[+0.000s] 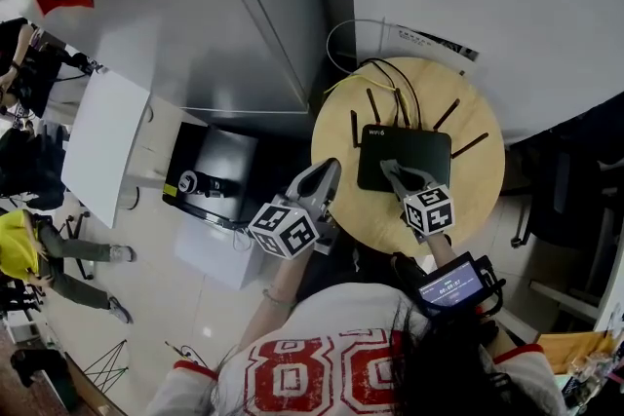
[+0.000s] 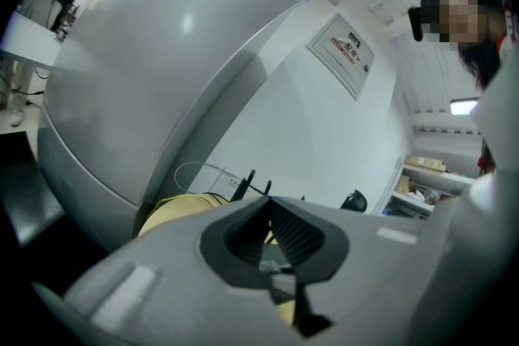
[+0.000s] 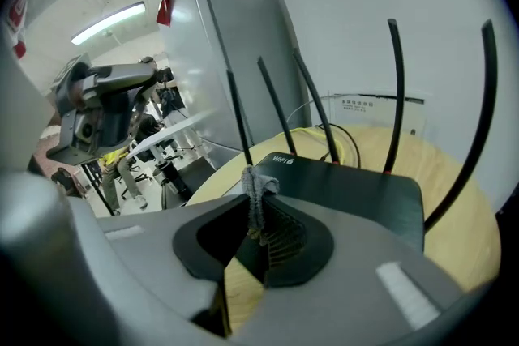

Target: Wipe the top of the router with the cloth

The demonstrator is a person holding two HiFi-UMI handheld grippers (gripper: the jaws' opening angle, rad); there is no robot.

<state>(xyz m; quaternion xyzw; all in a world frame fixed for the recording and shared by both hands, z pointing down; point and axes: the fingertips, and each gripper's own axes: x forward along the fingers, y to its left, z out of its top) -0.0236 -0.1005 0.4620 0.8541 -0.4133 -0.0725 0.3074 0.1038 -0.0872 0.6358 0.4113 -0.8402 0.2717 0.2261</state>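
A black router [image 1: 405, 156] with several upright antennas lies on a small round wooden table [image 1: 478, 185]. My right gripper [image 1: 388, 167] hovers over the router's near left part, shut on a small grey cloth [image 3: 259, 184] that bunches out between the tips. In the right gripper view the router [image 3: 349, 186] lies just beyond the right gripper [image 3: 258, 202], its "WiFi 6" corner near the cloth. My left gripper [image 1: 331, 166] is held at the table's left edge, shut and empty. The left gripper view shows the left gripper [image 2: 269, 202] closed, with the table [image 2: 174, 211] behind it.
A tall grey cabinet [image 1: 244, 15] stands left of the table, against a white wall. Cables [image 1: 351, 54] run behind the router. A black box [image 1: 210, 172] sits on the floor to the left. A dark chair [image 1: 565, 200] is at the right. People [image 1: 29, 248] stand far left.
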